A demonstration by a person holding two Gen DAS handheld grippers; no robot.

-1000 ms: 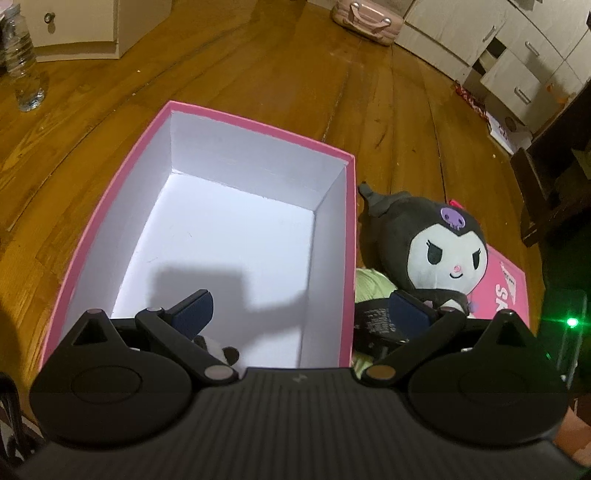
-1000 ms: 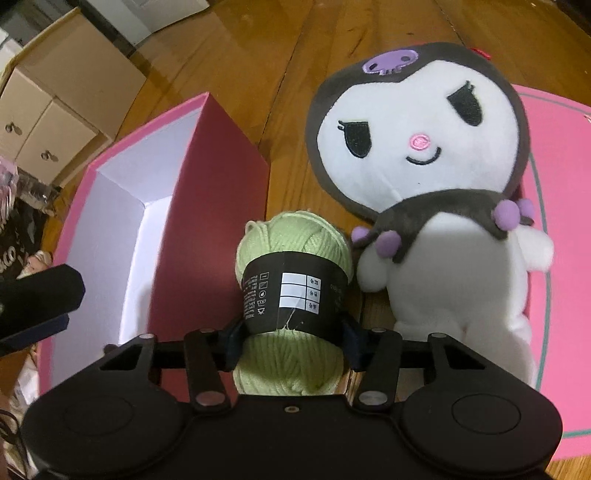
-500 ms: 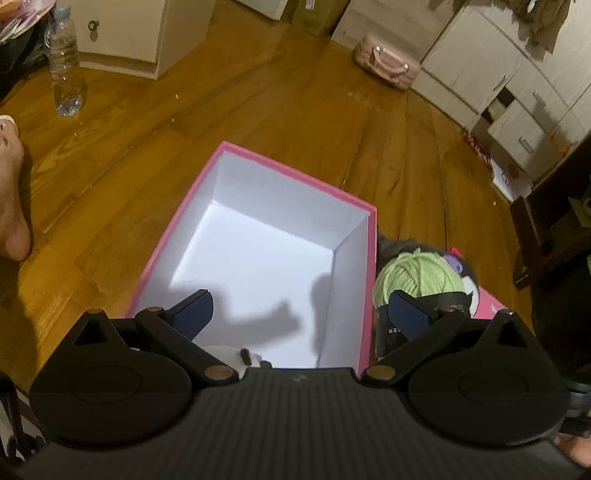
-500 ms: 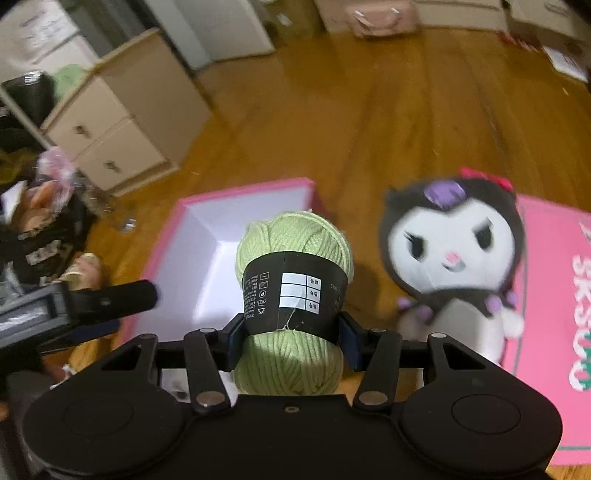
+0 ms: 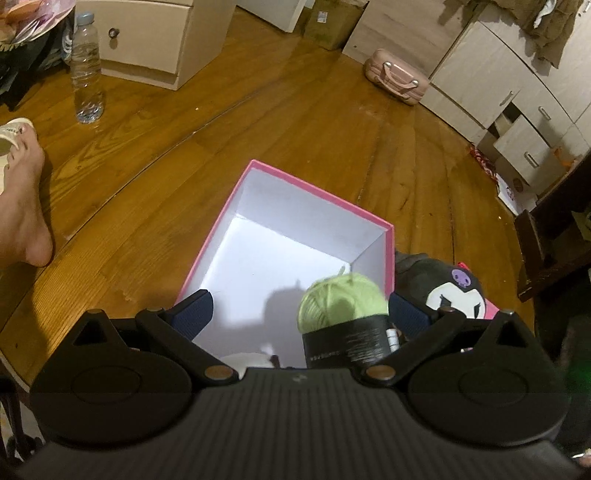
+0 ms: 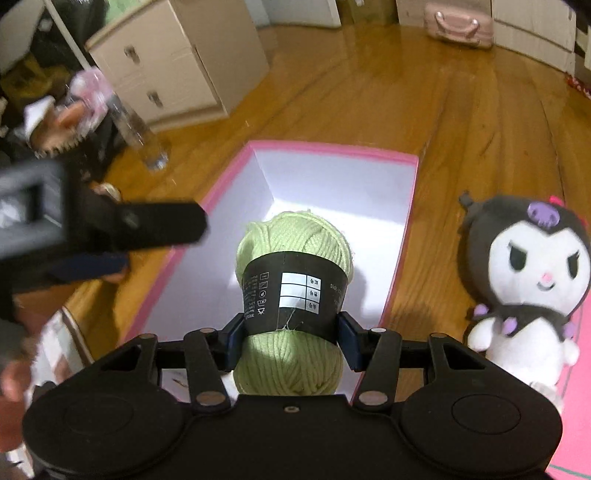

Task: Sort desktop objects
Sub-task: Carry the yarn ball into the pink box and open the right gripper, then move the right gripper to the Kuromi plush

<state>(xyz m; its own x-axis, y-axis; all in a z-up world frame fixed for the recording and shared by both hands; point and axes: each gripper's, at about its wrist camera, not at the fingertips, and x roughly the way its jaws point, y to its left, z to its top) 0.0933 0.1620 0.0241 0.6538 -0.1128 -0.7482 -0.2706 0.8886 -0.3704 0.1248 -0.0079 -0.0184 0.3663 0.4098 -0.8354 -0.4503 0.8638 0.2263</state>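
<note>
My right gripper (image 6: 291, 334) is shut on a green yarn ball with a black label (image 6: 293, 254) and holds it above the pink box with white inside (image 6: 332, 184). In the left wrist view the yarn ball (image 5: 341, 299) hangs over the box's (image 5: 295, 221) near right part. My left gripper (image 5: 301, 312) is open and empty, raised above the box's near end. A black-and-white plush doll (image 6: 528, 266) lies on the floor right of the box; it also shows in the left wrist view (image 5: 450, 291). A small white item (image 5: 247, 360) lies at the box's near end, mostly hidden.
A pink lid (image 6: 580, 369) lies under the doll at the right. A water bottle (image 5: 86, 74) and a bare foot (image 5: 22, 199) are at the left. Drawer units (image 5: 155, 33), a pink case (image 5: 397, 75) and cabinets (image 5: 517, 85) ring the wooden floor.
My right gripper lifted the yarn ball off the floor beside the doll and carried it left over the box. My left gripper rose and drew back from the box.
</note>
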